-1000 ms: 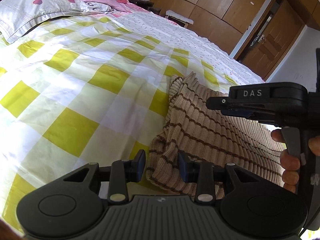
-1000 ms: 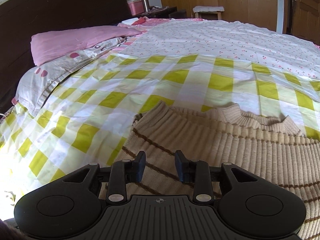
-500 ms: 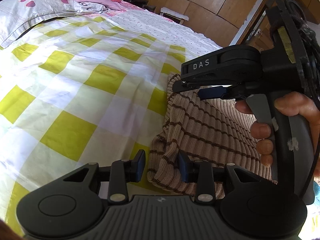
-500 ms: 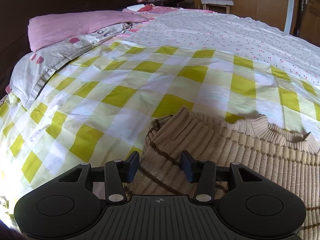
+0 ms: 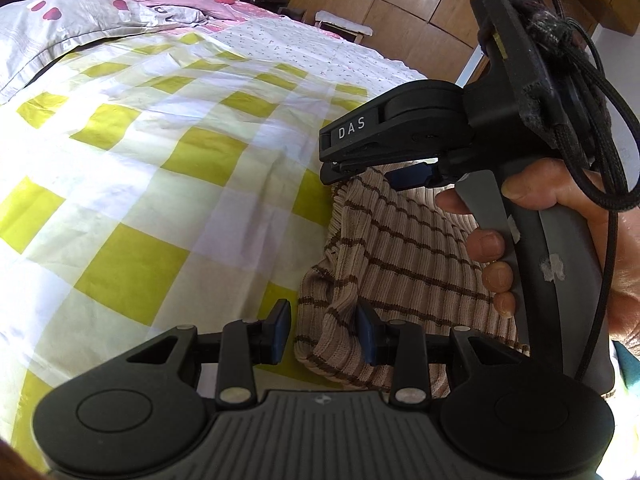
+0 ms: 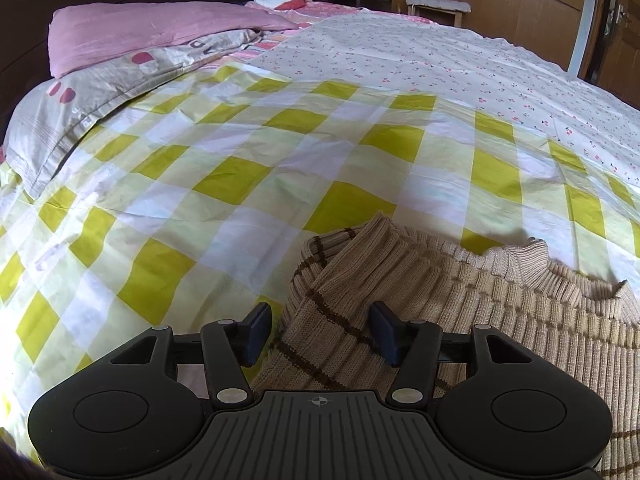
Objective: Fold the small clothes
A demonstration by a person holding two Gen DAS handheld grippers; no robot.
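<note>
Two jaws gape astride sweater (image 5: 400,248): left gripper's (image 5: 322,332), and DAS-marked right gripper's (image 6: 318,332), just widened.

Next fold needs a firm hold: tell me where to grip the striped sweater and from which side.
Probably grip the striped sweater at its doubled-over edge beside the checked sheet. Come from the sheet side, claw low, one finger under the fold: that edge bulges up in a thick roll, while the rest lies flat.

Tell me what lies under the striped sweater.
The striped sweater lies on the yellow checked sheet, which shows around its left and far edges. The part of the sheet under the knit is covered, so whether anything else lies there cannot be seen.
</note>
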